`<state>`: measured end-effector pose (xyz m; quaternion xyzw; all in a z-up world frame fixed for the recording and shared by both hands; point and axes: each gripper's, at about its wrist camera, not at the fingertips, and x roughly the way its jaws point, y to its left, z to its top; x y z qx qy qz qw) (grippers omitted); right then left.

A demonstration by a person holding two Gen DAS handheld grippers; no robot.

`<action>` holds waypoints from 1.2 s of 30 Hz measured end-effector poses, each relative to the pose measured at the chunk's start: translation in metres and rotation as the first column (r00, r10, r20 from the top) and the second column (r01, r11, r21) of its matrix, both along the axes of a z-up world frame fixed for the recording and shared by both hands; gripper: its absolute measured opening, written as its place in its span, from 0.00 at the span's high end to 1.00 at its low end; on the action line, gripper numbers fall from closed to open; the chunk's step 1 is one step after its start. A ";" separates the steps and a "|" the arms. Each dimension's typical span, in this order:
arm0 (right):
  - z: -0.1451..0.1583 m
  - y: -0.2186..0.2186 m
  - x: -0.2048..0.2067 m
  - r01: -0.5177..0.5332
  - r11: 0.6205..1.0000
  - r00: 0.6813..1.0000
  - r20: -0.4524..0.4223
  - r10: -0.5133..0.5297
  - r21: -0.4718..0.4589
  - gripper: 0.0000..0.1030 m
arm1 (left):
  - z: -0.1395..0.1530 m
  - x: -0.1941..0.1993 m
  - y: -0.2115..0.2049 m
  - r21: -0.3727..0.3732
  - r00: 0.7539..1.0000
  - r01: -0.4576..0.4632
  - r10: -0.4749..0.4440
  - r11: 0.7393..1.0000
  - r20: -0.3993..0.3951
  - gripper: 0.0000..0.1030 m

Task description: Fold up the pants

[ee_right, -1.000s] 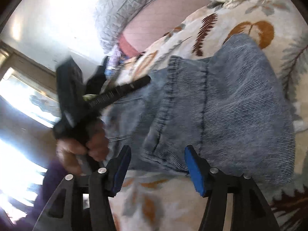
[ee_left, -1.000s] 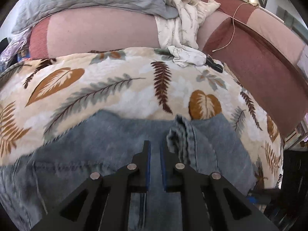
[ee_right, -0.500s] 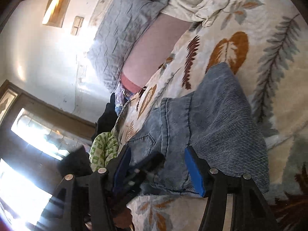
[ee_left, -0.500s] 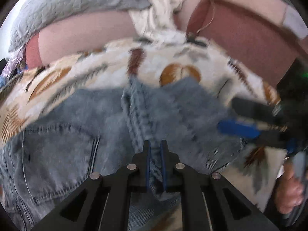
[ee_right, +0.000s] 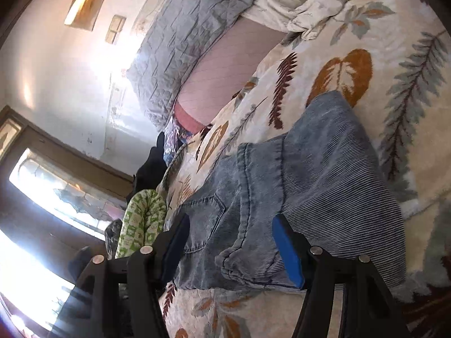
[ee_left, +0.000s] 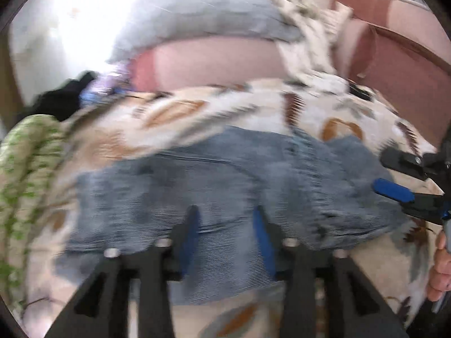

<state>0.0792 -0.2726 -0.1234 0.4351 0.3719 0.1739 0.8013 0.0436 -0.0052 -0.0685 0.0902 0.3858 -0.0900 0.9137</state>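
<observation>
Blue denim pants [ee_left: 225, 174] lie folded over on a leaf-print blanket [ee_left: 174, 112]. In the blurred left wrist view my left gripper [ee_left: 227, 222] hovers over the near part of the denim. Its jaws are opening, and the cloth lies under the gap with neither pad pressing on it. My right gripper [ee_left: 394, 191] reaches in from the right edge, a hand [ee_left: 441, 267] below it. Seen from the right wrist, the folded pants [ee_right: 324, 174] show a back pocket [ee_right: 203, 208] and a seamed fold. The right gripper [ee_right: 231, 236] stands open just above that near fold.
A grey quilted pillow [ee_right: 186, 36] and a pink bolster [ee_right: 225, 67] lie at the blanket's far side, with crumpled white cloth [ee_right: 282, 2] beside them. A green patterned cloth [ee_right: 141, 219] and a dark item [ee_right: 149, 169] sit at the bed's edge. A reddish headboard [ee_left: 394, 64] stands behind.
My left gripper was shut on a fold of denim, drew it across the pants, and now its jaws have parted off the cloth. The right gripper stayed open and hardly moved.
</observation>
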 end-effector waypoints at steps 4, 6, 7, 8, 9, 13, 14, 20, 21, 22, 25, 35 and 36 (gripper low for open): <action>0.003 0.021 0.003 -0.037 0.998 0.999 0.009 0.038 -0.051 0.37 | 0.008 -0.005 0.033 0.057 0.995 -0.093 0.091 0.994 0.041 0.50; 0.002 0.034 0.006 -0.061 0.995 0.998 0.012 0.062 -0.080 0.37 | 0.010 -0.005 0.048 0.068 0.990 -0.138 0.135 0.988 0.048 0.47; 0.002 0.040 0.007 -0.071 0.993 0.997 0.012 0.073 -0.095 0.37 | 0.012 -0.007 0.055 0.069 0.986 -0.160 0.156 0.985 0.057 0.45; 0.001 0.046 0.008 -0.082 0.990 0.996 0.013 0.084 -0.111 0.37 | 0.013 -0.008 0.063 0.071 0.981 -0.186 0.181 0.980 0.070 0.40; 0.001 0.053 0.009 -0.098 0.985 0.995 0.013 0.100 -0.140 0.37 | 0.012 -0.009 0.069 0.072 0.977 -0.205 0.200 0.976 0.079 0.36; 0.001 0.079 0.011 -0.159 0.952 0.986 0.011 0.168 -0.262 0.37 | 0.012 -0.006 0.094 0.058 0.962 -0.265 0.260 0.962 0.085 0.35; 0.002 0.084 0.011 -0.174 0.941 0.983 0.013 0.185 -0.291 0.37 | 0.012 -0.006 0.101 0.053 0.957 -0.282 0.277 0.958 0.082 0.35; 0.019 0.094 0.014 -0.214 0.900 0.970 0.022 0.240 -0.381 0.36 | 0.009 -0.008 0.137 0.019 0.939 -0.341 0.339 0.940 0.062 0.32; 0.021 0.098 0.016 -0.219 0.896 0.969 0.021 0.246 -0.385 0.36 | 0.008 -0.008 0.142 0.019 0.937 -0.346 0.345 0.938 0.060 0.32; 0.024 0.105 0.018 -0.230 0.891 0.966 0.021 0.258 -0.391 0.36 | 0.006 -0.008 0.149 0.018 0.934 -0.354 0.352 0.935 0.058 0.32; 0.033 0.138 0.027 -0.276 0.859 0.949 0.017 0.313 -0.432 0.36 | 0.003 -0.008 0.163 -0.006 0.929 -0.366 0.366 0.930 0.044 0.32; 0.068 0.255 0.070 -0.414 0.737 0.876 -0.014 0.482 -0.534 0.36 | -0.005 -0.005 0.197 -0.034 0.921 -0.388 0.389 0.921 0.003 0.31; 0.069 0.265 0.079 -0.426 0.724 0.872 -0.034 0.488 -0.542 0.36 | -0.008 -0.004 0.200 -0.036 0.920 -0.391 0.391 0.920 -0.012 0.31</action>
